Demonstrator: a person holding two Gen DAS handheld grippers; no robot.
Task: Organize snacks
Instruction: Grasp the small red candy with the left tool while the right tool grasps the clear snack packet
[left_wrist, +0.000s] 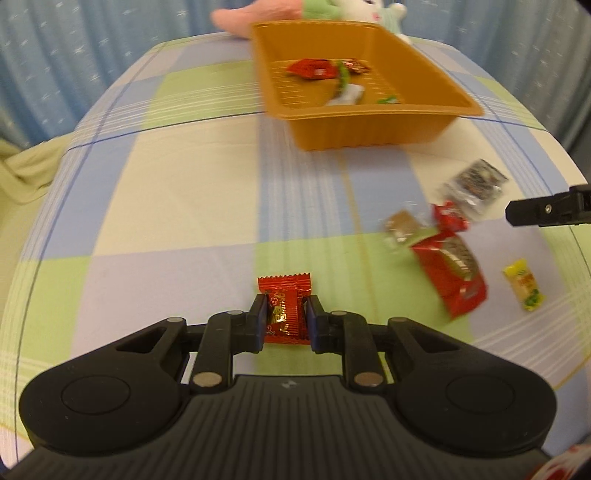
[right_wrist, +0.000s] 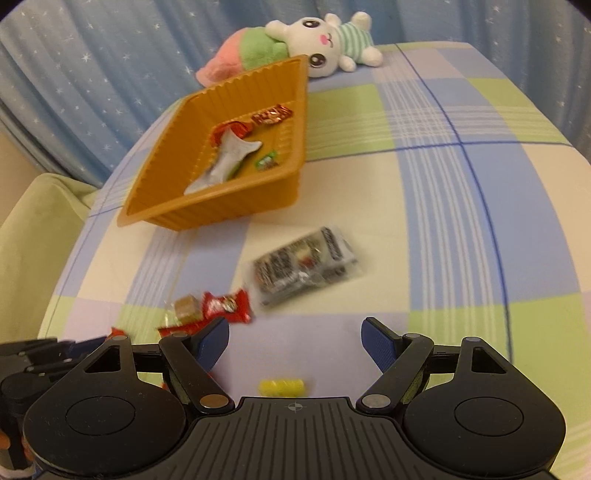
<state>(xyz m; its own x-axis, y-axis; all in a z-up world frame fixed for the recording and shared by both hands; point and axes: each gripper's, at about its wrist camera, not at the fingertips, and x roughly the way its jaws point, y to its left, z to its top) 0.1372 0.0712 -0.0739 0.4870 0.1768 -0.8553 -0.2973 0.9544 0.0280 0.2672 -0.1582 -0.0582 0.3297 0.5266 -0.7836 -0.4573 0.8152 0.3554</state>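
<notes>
Candy in red foil with gold print is pinched by left tongs, near tray; right tongs gape wide, empty.

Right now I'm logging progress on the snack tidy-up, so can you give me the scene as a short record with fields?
surface: checked cloth
tray: orange tray, a few wrapped snacks inside
left gripper: shut on a red candy
right gripper: open, nothing between the jaws
loose snacks: yellow candy, grey packet, red packets
behind tray: plush toy
</notes>
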